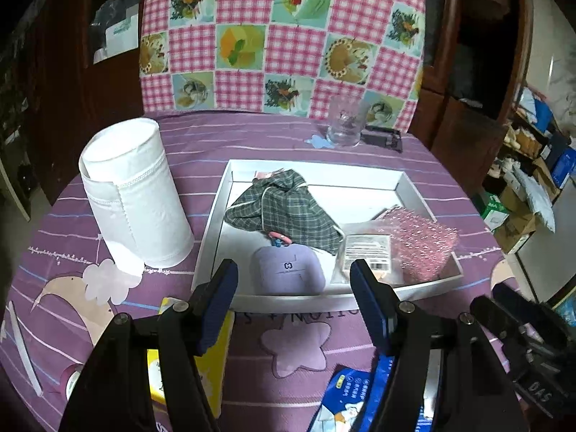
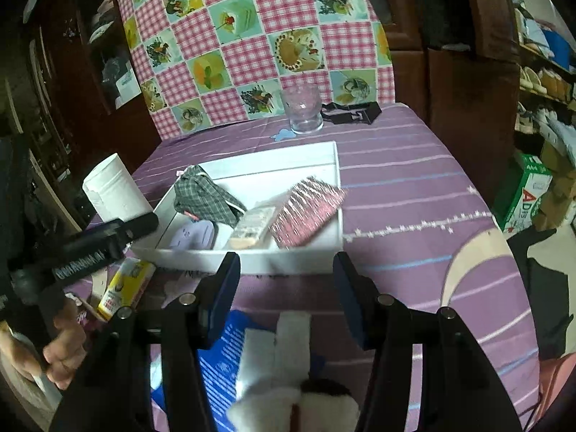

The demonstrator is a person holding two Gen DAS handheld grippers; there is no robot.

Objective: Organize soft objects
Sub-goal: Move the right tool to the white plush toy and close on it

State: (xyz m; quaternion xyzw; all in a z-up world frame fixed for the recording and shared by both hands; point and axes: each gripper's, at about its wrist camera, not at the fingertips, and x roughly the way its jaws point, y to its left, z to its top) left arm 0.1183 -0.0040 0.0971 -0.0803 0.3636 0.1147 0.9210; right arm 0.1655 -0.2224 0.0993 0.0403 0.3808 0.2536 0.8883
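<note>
Two claws over a purple tabletop [image 1: 252,136].
We see the left claw [image 1: 293,289] and right claw [image 2: 286,280] both released, empty; soft pouches lie in the tray [image 1: 316,169], a fluffy toy [image 2: 288,370] beneath the right claw.

A white tray [image 1: 216,216] holds a green plaid cloth [image 1: 284,208], a lilac pouch [image 1: 288,270] and a pink speckled pouch [image 1: 424,244] on the purple striped tablecloth [image 1: 201,144].

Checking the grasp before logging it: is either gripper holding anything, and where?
Nothing is held. The left gripper and the right gripper both have open jaws with only tablecloth and tray behind them.
</note>
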